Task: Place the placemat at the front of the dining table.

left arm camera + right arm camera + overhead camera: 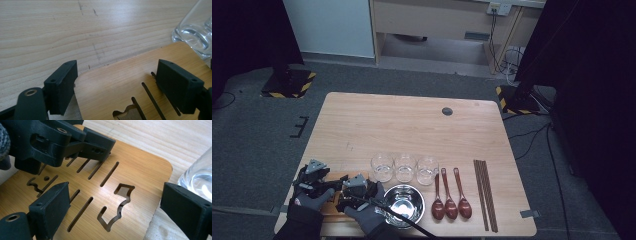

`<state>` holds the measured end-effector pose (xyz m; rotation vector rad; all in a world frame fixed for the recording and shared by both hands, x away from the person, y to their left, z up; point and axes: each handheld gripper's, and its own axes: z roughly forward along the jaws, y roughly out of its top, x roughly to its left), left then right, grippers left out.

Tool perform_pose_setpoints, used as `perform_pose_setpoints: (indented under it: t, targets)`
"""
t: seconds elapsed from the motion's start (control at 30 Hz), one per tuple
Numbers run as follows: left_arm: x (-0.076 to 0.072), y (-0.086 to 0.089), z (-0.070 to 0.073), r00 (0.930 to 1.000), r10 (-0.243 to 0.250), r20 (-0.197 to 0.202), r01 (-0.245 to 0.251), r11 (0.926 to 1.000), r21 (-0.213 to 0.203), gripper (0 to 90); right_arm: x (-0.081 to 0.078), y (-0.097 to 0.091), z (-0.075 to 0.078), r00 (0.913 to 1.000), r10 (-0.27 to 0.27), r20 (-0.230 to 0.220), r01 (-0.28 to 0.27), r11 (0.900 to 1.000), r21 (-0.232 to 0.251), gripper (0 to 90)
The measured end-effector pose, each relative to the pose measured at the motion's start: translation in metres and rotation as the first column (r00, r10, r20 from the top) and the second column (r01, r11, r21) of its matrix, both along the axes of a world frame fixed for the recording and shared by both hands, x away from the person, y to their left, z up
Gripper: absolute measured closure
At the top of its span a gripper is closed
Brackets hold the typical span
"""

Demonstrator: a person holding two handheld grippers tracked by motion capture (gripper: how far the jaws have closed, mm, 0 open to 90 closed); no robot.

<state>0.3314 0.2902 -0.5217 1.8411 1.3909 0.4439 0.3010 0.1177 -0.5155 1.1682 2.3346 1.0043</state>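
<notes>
Hovering low over the near left corner of the table (pixel 362 115), both grippers sit right above a slotted bamboo board (pixel 140 170). Left gripper (pixel 117 85) has its jaws spread wide apart with the board's rounded corner between them — pads don't seem to press on it. Right gripper (pixel 110 212) is the same deal, jaws well apart over the board's cut-outs, nothing clamped. A clear glass (pixel 197 30) stands just beside the board's edge — steel bowl (pixel 404 202) sits near the right hand.
</notes>
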Motion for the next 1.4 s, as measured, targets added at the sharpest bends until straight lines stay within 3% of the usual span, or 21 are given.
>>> perform_pose_setpoints:
  t: [0.7, 1.4]
  targets:
    - [-0.007, 0.005, 0.023, 0.9988, 0.035, 0.034, -0.035, 0.9993, -0.015, 17.8, -0.002, 0.001, 0.022, 0.9979, 0.042, 0.050, -0.043, 0.9990, 0.012, 9.2]
    - [-0.012, 0.006, 0.053, 0.9945, 0.061, 0.085, -0.059, 0.9979, -0.027, 17.9, -0.004, -0.001, 0.049, 0.9903, 0.074, 0.117, -0.077, 0.9966, 0.027, 9.2]
